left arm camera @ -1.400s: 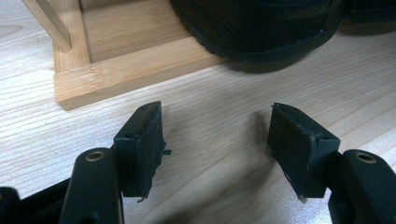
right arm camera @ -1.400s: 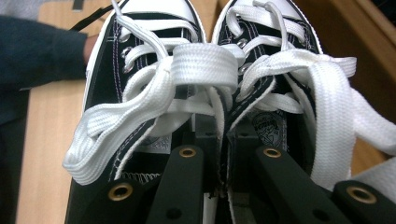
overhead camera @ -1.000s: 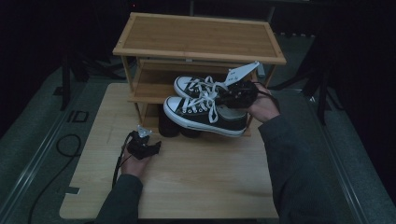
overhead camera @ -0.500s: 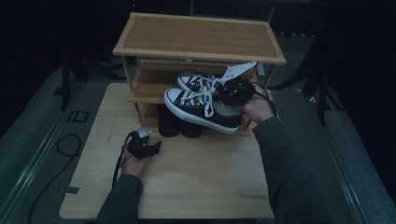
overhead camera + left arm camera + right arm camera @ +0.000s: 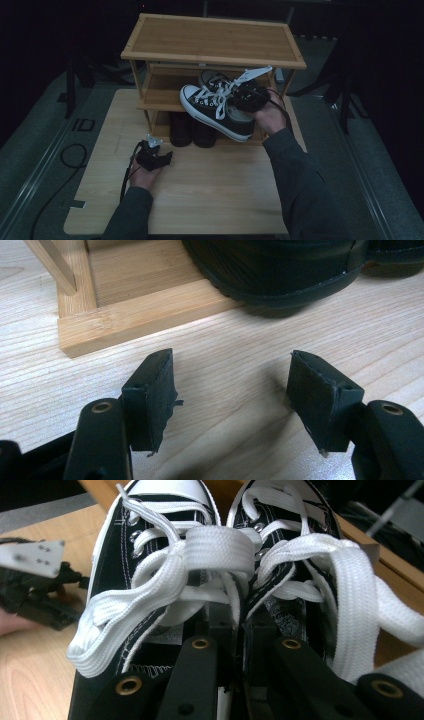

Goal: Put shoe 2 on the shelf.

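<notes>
A pair of black sneakers [image 5: 215, 107] with white laces and white toe caps hangs in the air in front of the wooden shoe rack's [image 5: 210, 37] middle shelf. My right gripper [image 5: 247, 97] is shut on them. In the right gripper view its jaws pinch the inner walls of both sneakers [image 5: 165, 555] together, and the right gripper [image 5: 240, 645] is partly buried under laces. My left gripper [image 5: 152, 155] rests on the table at the front left, open with nothing between its pads. In the left gripper view the left gripper [image 5: 232, 385] points at the rack's base [image 5: 140, 315].
Two dark shoes [image 5: 190, 129] stand on the rack's bottom shelf, one of which is a dark shoe [image 5: 280, 270] just ahead of the left jaws. The light wooden table [image 5: 215, 200] carries the rack. A black cable [image 5: 70, 155] lies on the floor at left.
The right hand has lifted the sneakers a little and brought them nearer the rack's middle shelf, with the toes now higher. The left hand has stayed where it was.
</notes>
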The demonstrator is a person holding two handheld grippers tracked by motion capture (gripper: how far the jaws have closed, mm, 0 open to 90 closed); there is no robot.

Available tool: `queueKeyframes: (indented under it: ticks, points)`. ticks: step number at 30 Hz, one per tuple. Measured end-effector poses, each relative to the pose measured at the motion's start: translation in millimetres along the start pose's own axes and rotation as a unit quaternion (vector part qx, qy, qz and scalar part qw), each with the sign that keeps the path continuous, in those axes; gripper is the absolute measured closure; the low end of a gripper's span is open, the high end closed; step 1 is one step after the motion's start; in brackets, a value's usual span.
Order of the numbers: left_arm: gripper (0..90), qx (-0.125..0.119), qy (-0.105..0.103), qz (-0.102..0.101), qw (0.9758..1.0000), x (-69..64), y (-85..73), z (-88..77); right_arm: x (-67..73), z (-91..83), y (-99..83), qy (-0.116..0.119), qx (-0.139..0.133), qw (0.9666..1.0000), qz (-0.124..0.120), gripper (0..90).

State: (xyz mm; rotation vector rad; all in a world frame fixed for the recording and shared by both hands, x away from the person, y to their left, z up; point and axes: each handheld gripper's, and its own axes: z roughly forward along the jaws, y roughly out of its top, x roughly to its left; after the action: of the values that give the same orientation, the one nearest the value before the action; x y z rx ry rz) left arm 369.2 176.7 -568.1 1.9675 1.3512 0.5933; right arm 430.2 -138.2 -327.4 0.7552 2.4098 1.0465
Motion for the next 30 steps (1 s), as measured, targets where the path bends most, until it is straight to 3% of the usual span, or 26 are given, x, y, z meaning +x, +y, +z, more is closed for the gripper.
queueKeyframes:
  ticks: [11, 20, 30]
  points:
    - [36.0, 0.000, 0.000, 0.000, 1.0000, 0.0, 0.0, 0.1, 4.2, 5.4, 2.8, -0.051, 0.008, 0.9981, 0.032, 85.8]
    - [36.0, -0.001, 0.000, 0.000, 1.0000, 0.0, 0.0, 0.1, 6.4, 8.8, 3.5, -0.080, 0.007, 0.9942, 0.072, 85.7]
    - [36.0, 0.000, 0.000, 0.000, 1.0000, 0.0, 0.0, 0.0, 12.6, 12.4, 6.5, -0.115, 0.005, 0.9886, 0.097, 85.7]
